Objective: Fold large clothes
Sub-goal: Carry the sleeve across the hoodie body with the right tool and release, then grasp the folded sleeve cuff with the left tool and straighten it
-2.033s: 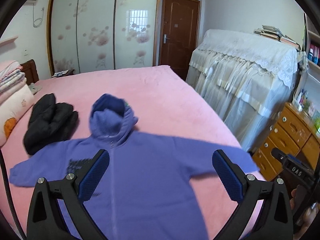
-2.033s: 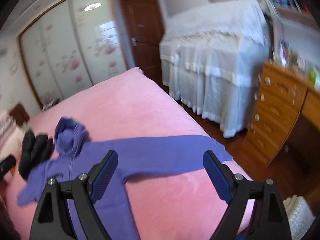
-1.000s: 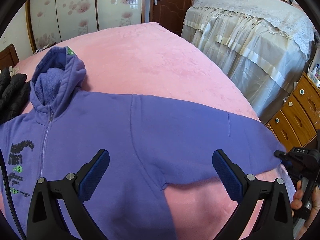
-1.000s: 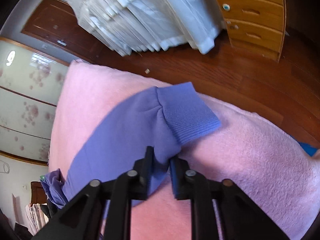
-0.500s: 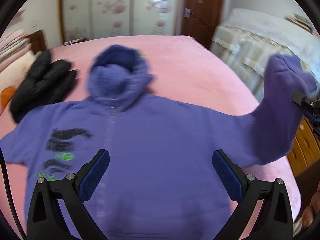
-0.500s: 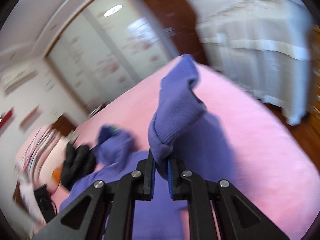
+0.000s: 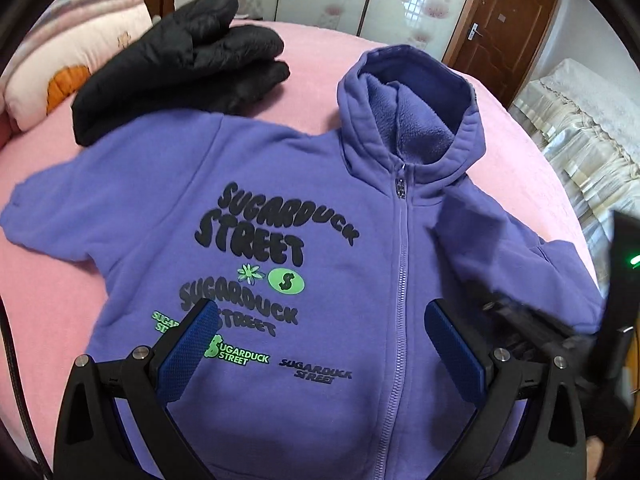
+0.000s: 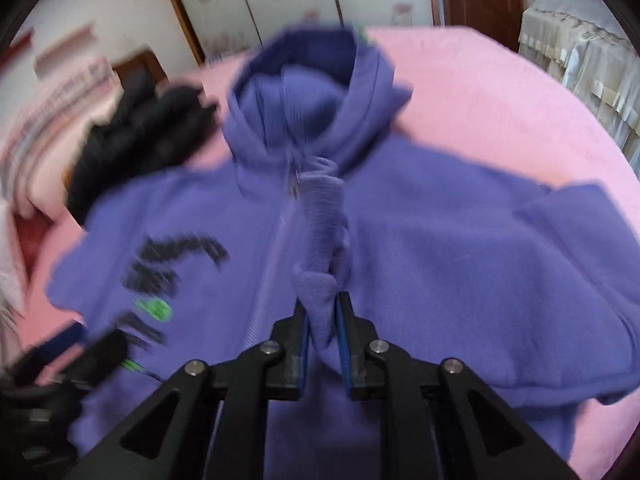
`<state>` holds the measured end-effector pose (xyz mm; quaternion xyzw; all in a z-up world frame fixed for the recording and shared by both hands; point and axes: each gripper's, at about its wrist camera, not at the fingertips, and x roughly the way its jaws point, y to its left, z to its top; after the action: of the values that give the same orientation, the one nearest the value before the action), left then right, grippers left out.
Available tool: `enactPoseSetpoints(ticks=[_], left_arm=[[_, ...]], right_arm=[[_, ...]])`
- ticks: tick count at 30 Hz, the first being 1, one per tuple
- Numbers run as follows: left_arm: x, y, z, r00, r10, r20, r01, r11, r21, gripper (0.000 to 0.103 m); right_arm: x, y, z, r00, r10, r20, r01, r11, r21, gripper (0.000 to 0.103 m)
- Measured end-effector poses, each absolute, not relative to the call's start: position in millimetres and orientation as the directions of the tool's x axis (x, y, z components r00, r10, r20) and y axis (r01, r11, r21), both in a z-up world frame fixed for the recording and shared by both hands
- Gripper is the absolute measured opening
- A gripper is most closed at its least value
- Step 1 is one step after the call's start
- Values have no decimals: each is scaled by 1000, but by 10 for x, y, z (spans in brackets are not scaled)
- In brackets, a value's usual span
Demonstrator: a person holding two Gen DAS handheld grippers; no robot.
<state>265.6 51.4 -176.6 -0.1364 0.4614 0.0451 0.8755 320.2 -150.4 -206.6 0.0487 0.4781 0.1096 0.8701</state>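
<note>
A purple zip hoodie (image 7: 328, 168) lies face up on the pink bed (image 7: 312, 52), hood toward the far wall. My left gripper (image 7: 320, 312) hovers open over the printed lower front, with nothing between its blue pads. My right gripper (image 8: 322, 308) has the ribbed cuff (image 8: 320, 208) of the hoodie's right sleeve between its pads, above the zip at mid chest; its jaws are opening. That sleeve is folded in across the hoodie (image 8: 440, 260) body. The other sleeve (image 7: 48, 216) lies stretched out to the left. The right gripper's tool shows blurred at the left wrist view's right edge.
A folded black puffer jacket (image 7: 180, 52) lies by the hood's left side. Pillows and folded quilts (image 7: 80, 40) are stacked at the bed's far left. A cloth-covered piece of furniture (image 7: 580, 120) and a brown door (image 7: 500, 12) stand to the right.
My right gripper lifted the sleeve cuff from the bed's right edge and carried it left over the chest. The left gripper swung left across the hoodie's front, staying open.
</note>
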Motion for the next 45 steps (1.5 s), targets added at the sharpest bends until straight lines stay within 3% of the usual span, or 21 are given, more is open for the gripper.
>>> enactPoseSetpoints(ticks=[2,4,5,6,13,19,26,29,30,31,35,40,45], left_arm=[[2665,534,-1818,570,-73,-818,-192,957,-219,102],[2696,525,-1866,570,-106,-815,-175,953,-247,102],[2705,518,-1885,569,-125,-813,-166,950,-263,102],[2716,510,-1905,568,-152,-809,-156,945,-288,102],[2789,431,-1992,555,-307,-773,-111,894,-435,100],[3035,282,-2192,489,-448,-748,-92,827,-555,85],[3370,3,-2395,427,-488,-762,-110,808,-579,66],[3494,-82,-2441,427,-447,-786,-119,834,-539,42],[3545,-110,-2464,415,-448,-792,-113,838,-533,15],[3601,-141,-2496,385,-461,-800,-113,836,-536,10],[3700,-272,-2275,398,-415,-818,-69,876,-478,9],[3728,-221,-1561,533,-381,-755,27,900,-435,8],[3722,111,-1130,624,-290,-726,15,933,-360,9]], right_arm=[[3165,-1440,-2109,516,227,-826,-155,973,170,20],[3069,-1449,-2063,529,232,-816,-176,971,162,36],[3019,-1466,-2033,534,240,-811,-185,969,165,55],[2963,-1504,-1974,543,246,-803,-193,967,166,65],[2479,-1720,-1575,670,170,-723,-149,984,93,66],[1906,-1886,-1475,727,136,-674,-123,990,67,66],[1812,-2069,-1660,690,62,-721,-63,998,27,66],[1864,-2197,-1732,672,32,-740,-21,999,25,66],[1878,-2241,-1751,668,25,-744,-4,1000,30,66],[1897,-2288,-1770,664,19,-747,14,999,38,66],[1975,-2429,-1834,654,-30,-756,80,996,30,66],[2193,-2637,-1926,639,-125,-759,160,987,-29,66],[2400,-2770,-1955,635,-124,-762,194,981,2,66]])
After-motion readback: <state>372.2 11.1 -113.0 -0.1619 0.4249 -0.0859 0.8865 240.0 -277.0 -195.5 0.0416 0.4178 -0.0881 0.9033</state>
